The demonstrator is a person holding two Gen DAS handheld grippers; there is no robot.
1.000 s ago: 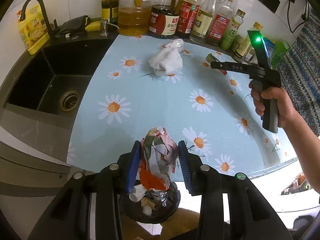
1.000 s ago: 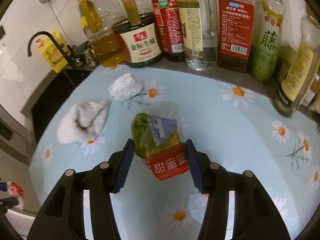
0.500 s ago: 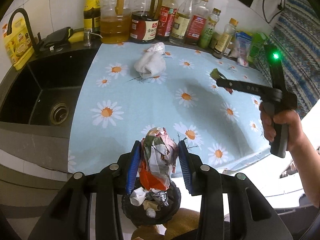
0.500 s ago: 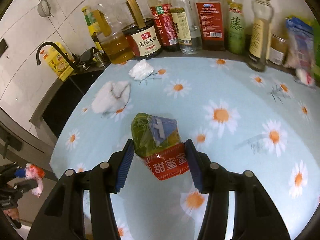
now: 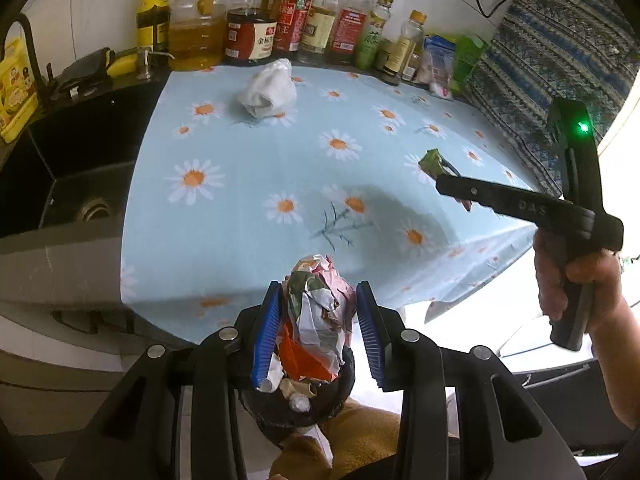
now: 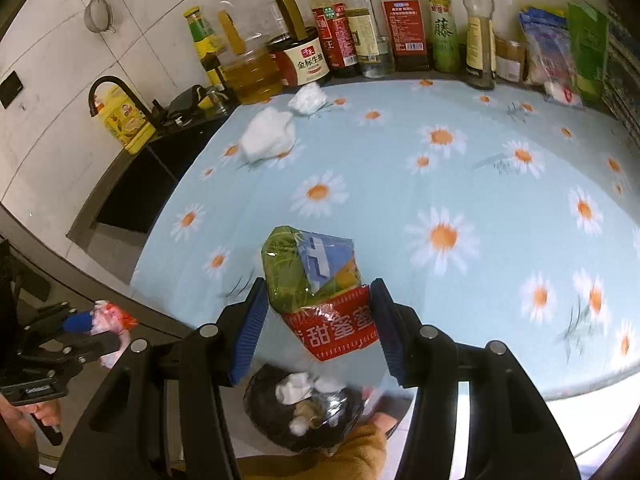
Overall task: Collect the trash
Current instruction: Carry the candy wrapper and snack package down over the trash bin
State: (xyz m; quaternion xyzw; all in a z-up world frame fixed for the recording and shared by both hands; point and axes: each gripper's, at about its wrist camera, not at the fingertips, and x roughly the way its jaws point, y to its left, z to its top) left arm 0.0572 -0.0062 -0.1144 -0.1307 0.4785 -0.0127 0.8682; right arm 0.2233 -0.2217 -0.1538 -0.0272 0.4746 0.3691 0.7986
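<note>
Over the daisy-print tablecloth (image 5: 248, 216), left gripper (image 5: 318, 334) jaws clamp crumpled paper (image 5: 320, 320); right gripper (image 6: 318, 322) jaws pinch a wrapper (image 6: 316, 276).

The left gripper (image 5: 318, 332), black-framed with blue ribbed pads, points steeply downward, jaws clamped. The right gripper (image 6: 318, 330), of identical build, also tilts downward, jaws pressed on a load. A bare right hand (image 5: 576, 280) grasps its pistol-style handle from below.

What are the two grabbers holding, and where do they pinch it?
The left gripper pinches a crumpled paper wad by its sides. The right gripper pinches a snack wrapper across its lower red part.
</note>
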